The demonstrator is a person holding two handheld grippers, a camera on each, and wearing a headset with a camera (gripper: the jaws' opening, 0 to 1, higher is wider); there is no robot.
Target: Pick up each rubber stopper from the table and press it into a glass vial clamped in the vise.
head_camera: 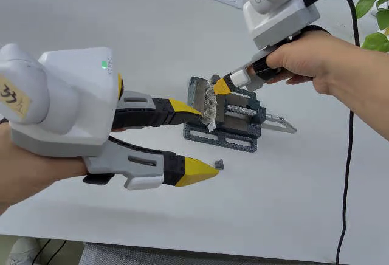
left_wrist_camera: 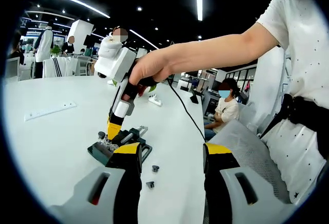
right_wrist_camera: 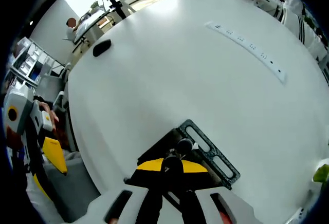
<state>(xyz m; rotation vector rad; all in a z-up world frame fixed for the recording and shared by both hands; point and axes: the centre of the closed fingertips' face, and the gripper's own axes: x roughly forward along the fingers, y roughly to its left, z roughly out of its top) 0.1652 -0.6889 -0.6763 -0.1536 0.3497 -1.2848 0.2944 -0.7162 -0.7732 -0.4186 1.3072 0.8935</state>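
Head view first: the left tongs [head_camera: 208, 140] gape wide and empty just short of the dark grey metal vise [head_camera: 226, 136]. The right tongs [head_camera: 222, 86] reach down from above onto the row of clear glass vials [head_camera: 209, 104] clamped in it. One small dark grey rubber stopper [head_camera: 219, 164] lies loose on the white bench [head_camera: 152, 28], right beside the lower left tip, and a careless sweep could flick it away. Writing: a handwritten tag on the left tool's body reads something like "33", and the right tool's tag carries a scrawl I can't make out. Left gripper view now: its own jaws stand wide apart, the right tongs [left_wrist_camera: 113, 130] are upright over the vise [left_wrist_camera: 100, 151], and two stoppers [left_wrist_camera: 154, 168] wait on the bench nearby. Right gripper view: the right tongs [right_wrist_camera: 167, 167] are pinched narrow on what looks like a dark round stopper [right_wrist_camera: 172, 161] directly above the vise [right_wrist_camera: 216, 157]. The danger, I'd say: press off-centre and the stopper cocks or pops out sideways. Press too hard and thin glass may crack, or a vial may slip in the clamp. The long white power strip [right_wrist_camera: 247, 44] shows no legible print.
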